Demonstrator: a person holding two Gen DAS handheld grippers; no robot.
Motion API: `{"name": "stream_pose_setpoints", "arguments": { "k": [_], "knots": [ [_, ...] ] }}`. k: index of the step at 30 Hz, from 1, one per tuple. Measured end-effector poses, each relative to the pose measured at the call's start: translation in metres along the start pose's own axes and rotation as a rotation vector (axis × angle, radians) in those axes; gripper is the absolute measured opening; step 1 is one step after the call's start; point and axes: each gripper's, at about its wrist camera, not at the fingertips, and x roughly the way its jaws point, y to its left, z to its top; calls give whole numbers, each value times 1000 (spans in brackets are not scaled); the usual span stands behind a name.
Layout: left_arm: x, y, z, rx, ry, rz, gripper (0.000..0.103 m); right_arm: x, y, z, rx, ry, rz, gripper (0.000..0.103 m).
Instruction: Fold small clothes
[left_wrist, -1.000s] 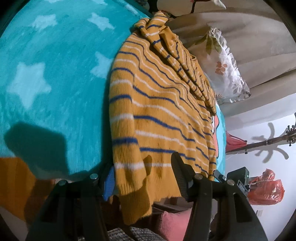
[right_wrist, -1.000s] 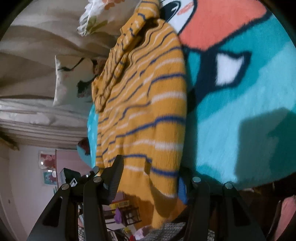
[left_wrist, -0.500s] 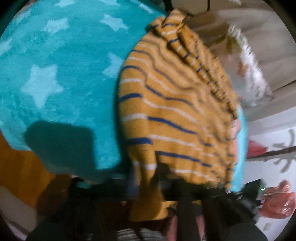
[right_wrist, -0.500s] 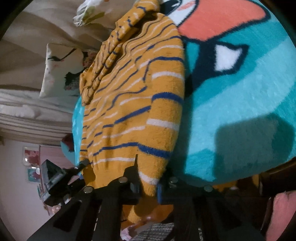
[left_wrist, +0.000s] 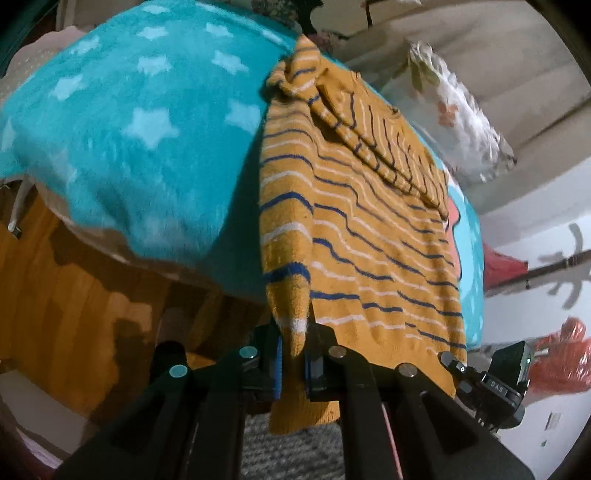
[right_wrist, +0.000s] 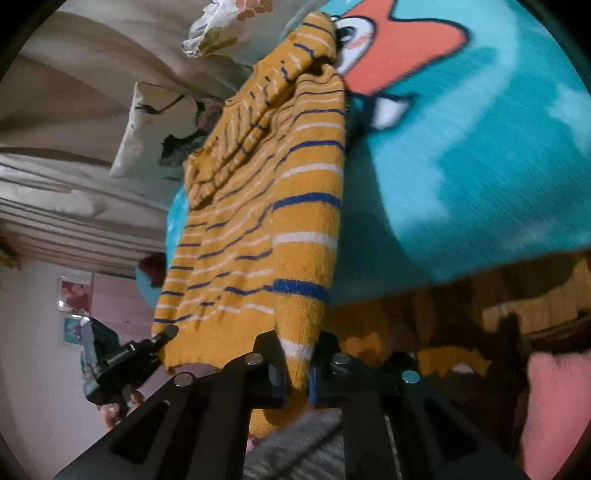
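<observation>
A mustard-yellow knitted sweater (left_wrist: 354, 229) with blue and white stripes lies on a teal blanket (left_wrist: 147, 147), its sleeves folded over its body at the far end. My left gripper (left_wrist: 293, 354) is shut on the sweater's near hem at its left corner and lifts it off the bed edge. In the right wrist view the same sweater (right_wrist: 266, 221) hangs toward me. My right gripper (right_wrist: 297, 363) is shut on the hem's right corner. The other gripper's tip (right_wrist: 162, 336) shows at the hem's left side.
The teal blanket (right_wrist: 461, 166) has white stars and a red cartoon figure and ends at the bed edge near me. Floral pillows (left_wrist: 454, 122) and beige bedding lie beyond the sweater. A wooden bed frame (left_wrist: 66, 295) is below. A red bag (left_wrist: 557, 362) is at right.
Both grippers went from open around the hem to shut on it. They have pulled back and up, lifting the near hem off the bed edge.
</observation>
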Motion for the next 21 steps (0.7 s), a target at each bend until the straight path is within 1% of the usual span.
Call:
{"name": "stream_pose_setpoints", "arguments": {
  "k": [2,4,6,9,13,16,19,20,21],
  "knots": [
    [12,7,-3,-30,35,-1,7,-2,-10,-7,19,8,-9,8],
    [18,11,-1,-63,45,-7,7,-4,-16,-8,46,-6,-1,8],
    [13,9,1,-57,29,-11,7,-7,-14,-6,44,-20,8,8],
    [4,3,11,-31,-2,-17,7,-10,1,0,-8,-28,-3,8],
    [-1,-7,29,-28,-22,-40,7,-11,20,17,-54,-28,0,8],
    [-4,-19,57,-10,-44,-60,7,-9,36,35,-86,-32,7,8],
    [-1,-32,91,2,-66,-77,7,-5,56,65,-101,-53,24,8],
    [1,-37,108,7,-75,-86,7,-3,64,80,-101,-63,33,8],
    [5,-40,119,7,-79,-91,7,0,71,91,-102,-71,38,8]
  ]
}}
